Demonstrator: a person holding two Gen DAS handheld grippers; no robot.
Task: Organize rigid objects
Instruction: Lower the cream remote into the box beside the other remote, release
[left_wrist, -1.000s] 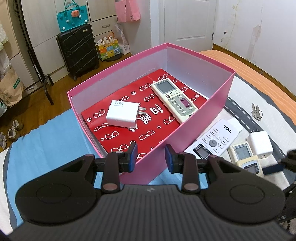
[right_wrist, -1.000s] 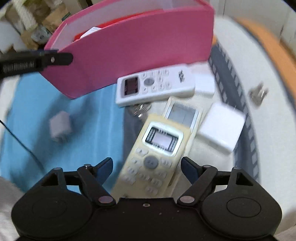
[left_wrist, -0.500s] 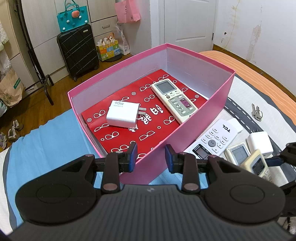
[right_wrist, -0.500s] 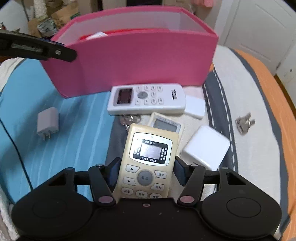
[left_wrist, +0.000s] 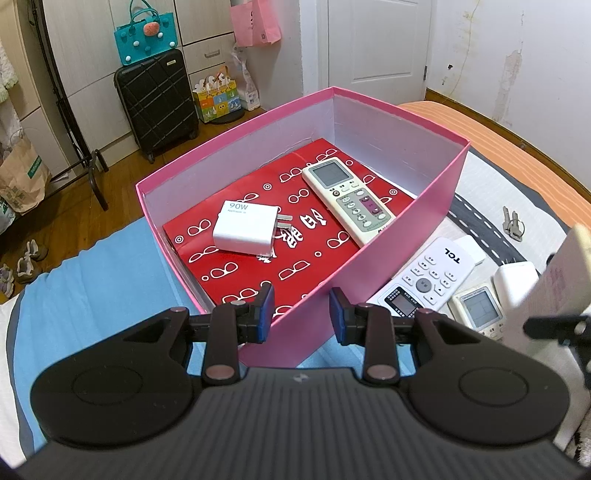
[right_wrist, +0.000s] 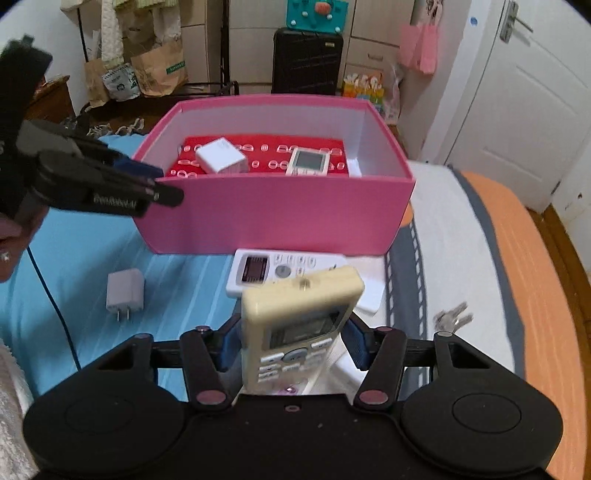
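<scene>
Your right tongs (right_wrist: 291, 347) are clamped on the cream remote (right_wrist: 299, 317), jaws having just been closing onto its sides; it's lifted off the bed (right_wrist: 461, 258), tilted w/ top end toward the pink box (right_wrist: 273, 218). In the left wrist view the same remote (left_wrist: 550, 280) shows only as a pale slab at the right edge, cut off, buttons not visible. Your left tongs (left_wrist: 301, 314) are at their tightest w/ nothing between the pads, a gap remaining, hovering over the near corner of the box (left_wrist: 424, 206); in the right wrist view they (right_wrist: 162, 184) come in from the left, just beside the box's front-left corner. Inside the box: white 90W charger (left_wrist: 245, 229) and a white remote (left_wrist: 347, 199), both flat on red patterned paper (left_wrist: 295, 258), apart from each other. On the bed in front of the box: TCL remote (left_wrist: 428, 280) close to the box wall, small grey-screen remote (left_wrist: 478, 310) beside it, white adapter (left_wrist: 515, 277) partly hidden behind the held remote, keys (left_wrist: 513, 225) further out on the white stripe. Small grey plug (right_wrist: 123, 291) lies alone on the blue sheet, left of the TCL remote (right_wrist: 273, 269). The box's near wall stands between the held remote and the box floor. Bg: black suitcase (left_wrist: 157, 103), teal bag (left_wrist: 149, 33), door (left_wrist: 376, 48). Right wrist view is a bit blurred around the remote's lower buttons.
</scene>
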